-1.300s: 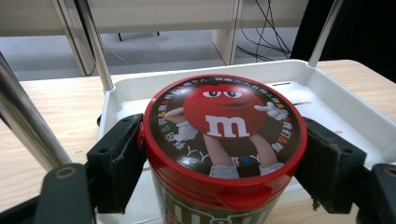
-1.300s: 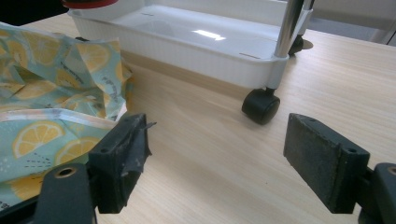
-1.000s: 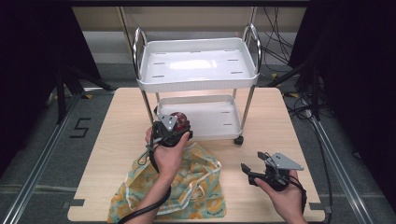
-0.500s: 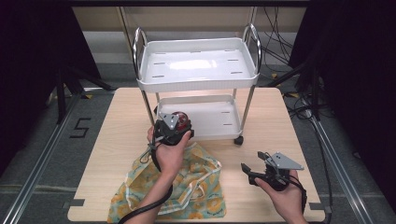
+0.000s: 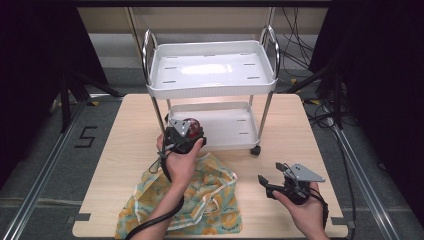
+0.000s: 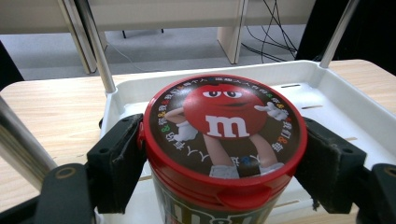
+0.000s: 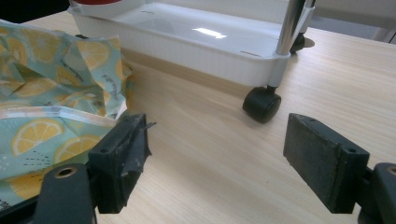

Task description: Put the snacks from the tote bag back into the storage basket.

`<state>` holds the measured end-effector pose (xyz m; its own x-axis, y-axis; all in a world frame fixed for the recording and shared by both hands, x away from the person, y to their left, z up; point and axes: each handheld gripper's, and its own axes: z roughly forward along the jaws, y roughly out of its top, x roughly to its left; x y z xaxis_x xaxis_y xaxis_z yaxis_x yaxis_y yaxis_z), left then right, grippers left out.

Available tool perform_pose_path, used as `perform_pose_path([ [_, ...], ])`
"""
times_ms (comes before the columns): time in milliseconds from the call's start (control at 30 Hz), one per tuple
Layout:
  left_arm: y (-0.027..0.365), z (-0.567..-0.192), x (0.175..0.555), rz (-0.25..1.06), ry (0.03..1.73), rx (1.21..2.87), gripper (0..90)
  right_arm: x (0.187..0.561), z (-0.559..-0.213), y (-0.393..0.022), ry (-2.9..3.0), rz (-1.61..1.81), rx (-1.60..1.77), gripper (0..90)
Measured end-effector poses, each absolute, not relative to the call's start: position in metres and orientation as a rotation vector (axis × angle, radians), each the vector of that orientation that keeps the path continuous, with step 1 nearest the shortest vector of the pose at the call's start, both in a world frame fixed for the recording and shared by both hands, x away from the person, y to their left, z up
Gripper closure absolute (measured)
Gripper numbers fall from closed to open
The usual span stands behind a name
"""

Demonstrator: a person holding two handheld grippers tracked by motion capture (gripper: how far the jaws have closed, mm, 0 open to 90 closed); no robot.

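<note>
1. Left gripper [image 6: 223, 161] is clamped on the candy tub [image 6: 223, 140], jaws pressing the red lid rim from both sides. In the left gripper view the tub's body is cut off at the bottom edge, so its base and what is under it can't be seen.
2. Tub sits at the front left corner of the cart's lower tray [image 6: 327, 93]. Can't tell whether it rests on the tray floor or hangs just above it.
3. In the high view the left gripper [image 5: 183, 134] and the hand cover most of the tub [image 5: 192, 124]; a red sliver of lid shows past the grey plate.
4. Small print around the lid rim is too fine to read.
5. Right gripper [image 7: 224, 161] has its jaws spread wide, nothing between them. It hovers low over the table [image 7: 210, 154], with the lemon-print bag [image 7: 46, 93] just beside one jaw. Far end of the bag is cut off at that view's left edge.
6. In the high view the right gripper [image 5: 280, 181] sits at the front right of the table, well apart from the cart [image 5: 212, 70]. The bag's [image 5: 210, 200] front edge runs out of the bottom of the picture.
7. Versus 0.5 s and 1.0 s ago: no visible change. Both grippers, tub, bag and cart hold the same positions.
</note>
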<state>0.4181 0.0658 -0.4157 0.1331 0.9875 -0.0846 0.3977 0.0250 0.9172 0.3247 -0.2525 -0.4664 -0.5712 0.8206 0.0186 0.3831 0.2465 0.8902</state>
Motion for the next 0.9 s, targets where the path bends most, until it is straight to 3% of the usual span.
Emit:
perform_pose_path([
  [900,0.0686,-0.4169,0.4263,0.851,1.405,1.534,22.5,0.3223,-0.4667,-0.2517,2.074,1.273,1.132,23.2],
])
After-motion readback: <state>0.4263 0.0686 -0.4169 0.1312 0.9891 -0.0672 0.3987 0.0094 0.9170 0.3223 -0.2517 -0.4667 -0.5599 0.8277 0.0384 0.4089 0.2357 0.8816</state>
